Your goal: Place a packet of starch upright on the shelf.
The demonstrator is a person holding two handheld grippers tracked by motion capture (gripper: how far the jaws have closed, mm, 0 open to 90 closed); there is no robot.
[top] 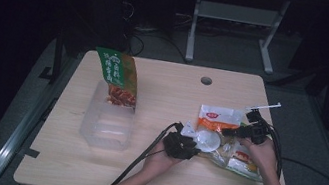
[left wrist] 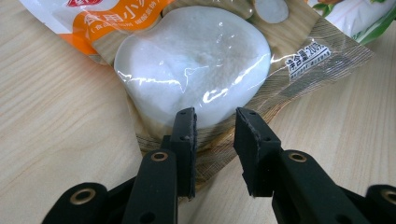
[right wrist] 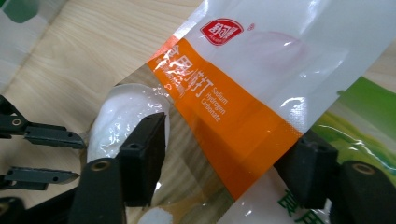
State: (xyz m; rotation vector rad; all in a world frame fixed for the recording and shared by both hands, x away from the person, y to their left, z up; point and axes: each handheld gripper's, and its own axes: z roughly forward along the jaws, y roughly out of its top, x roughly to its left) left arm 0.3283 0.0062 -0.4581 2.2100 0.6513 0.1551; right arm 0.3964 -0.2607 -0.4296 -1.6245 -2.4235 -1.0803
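Note:
A white and orange packet holding a lump of white powder lies flat on the wooden table, right of centre. It partly overlaps a green and white packet. My left gripper points at the powder end; its jaws stand a little apart over the packet's lower edge, not pressing it. From the right my right gripper comes in open, its jaws straddling the orange band of the packet. The left gripper appears at the left edge of the right gripper view.
A clear plastic box stands at the table's left with a green and orange snack bag upright in it. A round cable hole sits near the far edge. Black cables trail from both grippers toward the near edge.

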